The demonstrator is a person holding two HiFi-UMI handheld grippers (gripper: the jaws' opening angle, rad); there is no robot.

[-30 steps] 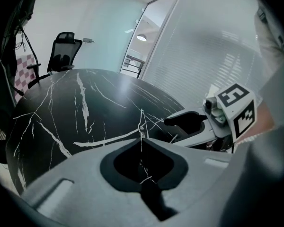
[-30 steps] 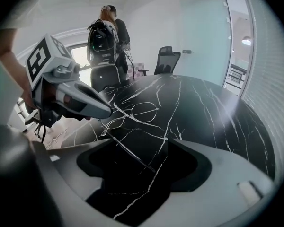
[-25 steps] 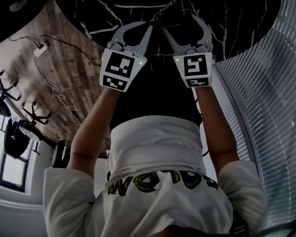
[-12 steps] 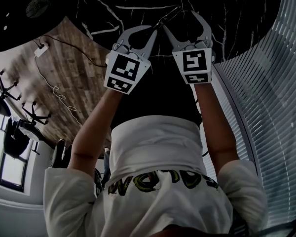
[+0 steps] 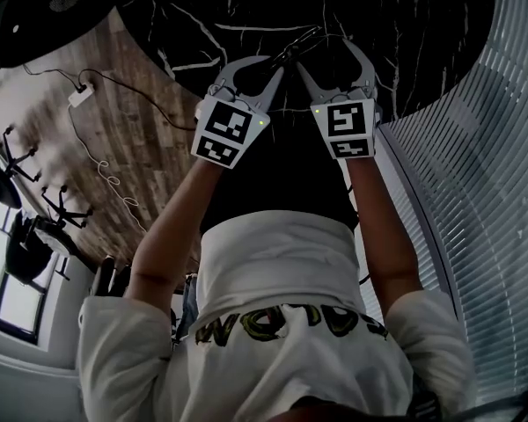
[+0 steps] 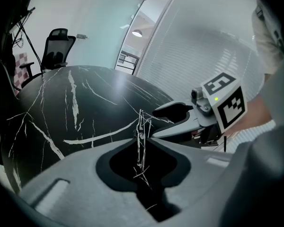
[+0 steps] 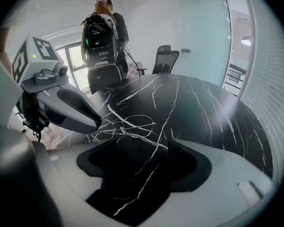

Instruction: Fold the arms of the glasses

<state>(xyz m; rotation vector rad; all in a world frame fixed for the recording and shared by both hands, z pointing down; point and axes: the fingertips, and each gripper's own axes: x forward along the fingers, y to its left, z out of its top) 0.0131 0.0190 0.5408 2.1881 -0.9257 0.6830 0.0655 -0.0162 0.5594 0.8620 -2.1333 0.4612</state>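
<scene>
bench: black marble with white veins, rounded edge, glossy.
glasses: thin wire frame, over the middle of the bench, between the two gripper tips; cannot tell if it rests on the bench.
left gripper: jaws just been opening, now parted by a slit, with the glasses wire standing edge-on in the gap.
right gripper: jaws spread wide with only bench between them; glasses just beyond the tips.
floor: wood planks to the left, with a white cable trailing over it.
blinds: right wall.
chair: black, far side of the bench.
person: standing far left, wearing a backpack.
</scene>
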